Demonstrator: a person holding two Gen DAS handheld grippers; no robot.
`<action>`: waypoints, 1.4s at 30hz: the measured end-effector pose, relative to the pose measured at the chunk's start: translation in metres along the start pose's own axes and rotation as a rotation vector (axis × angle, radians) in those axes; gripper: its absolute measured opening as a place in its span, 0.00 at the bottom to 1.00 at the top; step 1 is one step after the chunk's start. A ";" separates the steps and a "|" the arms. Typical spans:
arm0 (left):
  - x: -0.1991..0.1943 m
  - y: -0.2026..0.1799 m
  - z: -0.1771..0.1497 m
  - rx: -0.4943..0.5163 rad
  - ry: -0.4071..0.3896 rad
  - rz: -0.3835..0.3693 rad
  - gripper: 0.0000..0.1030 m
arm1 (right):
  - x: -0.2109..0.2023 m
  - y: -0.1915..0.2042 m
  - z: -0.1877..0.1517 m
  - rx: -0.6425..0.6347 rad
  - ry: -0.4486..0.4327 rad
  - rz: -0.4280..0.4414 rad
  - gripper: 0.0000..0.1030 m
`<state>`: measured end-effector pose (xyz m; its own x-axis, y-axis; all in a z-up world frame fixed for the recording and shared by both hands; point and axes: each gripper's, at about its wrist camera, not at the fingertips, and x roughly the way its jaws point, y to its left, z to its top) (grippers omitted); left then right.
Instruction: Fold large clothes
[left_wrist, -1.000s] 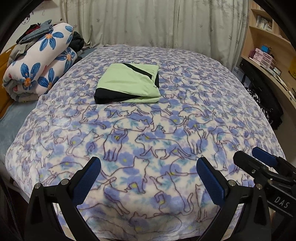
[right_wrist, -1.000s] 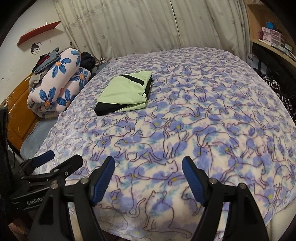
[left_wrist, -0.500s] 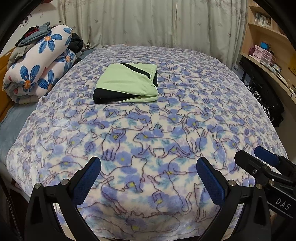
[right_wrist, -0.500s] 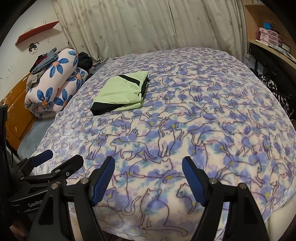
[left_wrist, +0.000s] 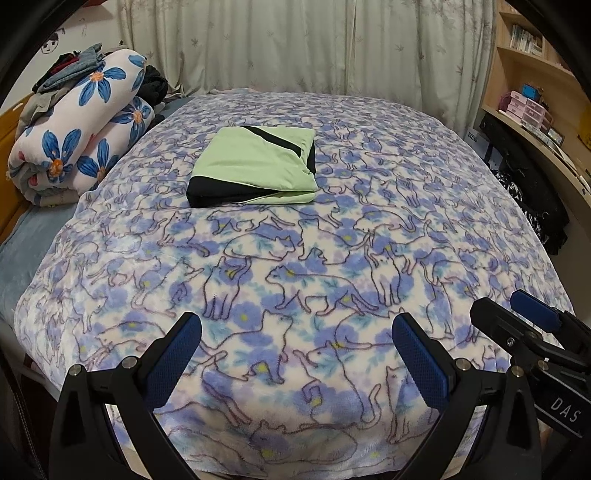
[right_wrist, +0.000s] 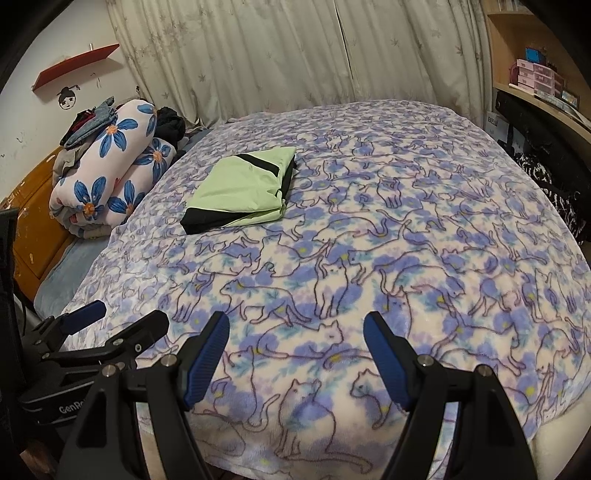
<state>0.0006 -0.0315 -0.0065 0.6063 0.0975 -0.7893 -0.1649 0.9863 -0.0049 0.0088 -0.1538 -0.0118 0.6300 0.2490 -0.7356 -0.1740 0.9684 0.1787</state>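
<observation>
Garment (left_wrist: 255, 170): one green-and-black piece, folded into a compact rectangle, lies flat on the cat-print blanket (left_wrist: 332, 258) toward twelve o'clock from both grippers, slightly to eleven in the right wrist view (right_wrist: 240, 192). It sits well apart from everything else, on open blanket, probably so the finished fold stays neat and out of the working area nearer the foot of the bed; by its look the folding seems done, or nearly so.

Two grippers hover side by side over the near edge of the blanket, at six o'clock, both angled downward. The left gripper (left_wrist: 295, 354) has its fingers spread wide with nothing between them, only blanket below. The right gripper (right_wrist: 295, 354) is likewise released, its blue pads apart and empty. Each shows in the other's view: the right one at four o'clock in the left wrist view (left_wrist: 524, 325), the left one at eight o'clock in the right wrist view (right_wrist: 96, 332). Neither touches the garment, which suggests a rest pose.

At ten o'clock one rolled flower-print quilt (left_wrist: 77, 129) is stacked against the bed's side, with a few loose clothes (left_wrist: 70, 70) heaped on top; their number cannot be told
</observation>
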 end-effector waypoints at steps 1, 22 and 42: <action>-0.001 0.000 0.000 0.000 0.000 0.000 0.99 | 0.000 0.000 0.000 0.001 0.000 0.001 0.73; 0.000 0.003 -0.003 -0.001 0.009 0.001 0.99 | 0.005 0.000 0.000 0.004 0.008 -0.004 0.73; 0.013 0.003 -0.006 0.000 0.025 -0.004 0.99 | 0.015 -0.004 -0.004 0.014 0.019 -0.009 0.73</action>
<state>0.0027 -0.0277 -0.0203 0.5869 0.0899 -0.8046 -0.1628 0.9866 -0.0085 0.0159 -0.1541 -0.0269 0.6170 0.2400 -0.7495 -0.1578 0.9708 0.1810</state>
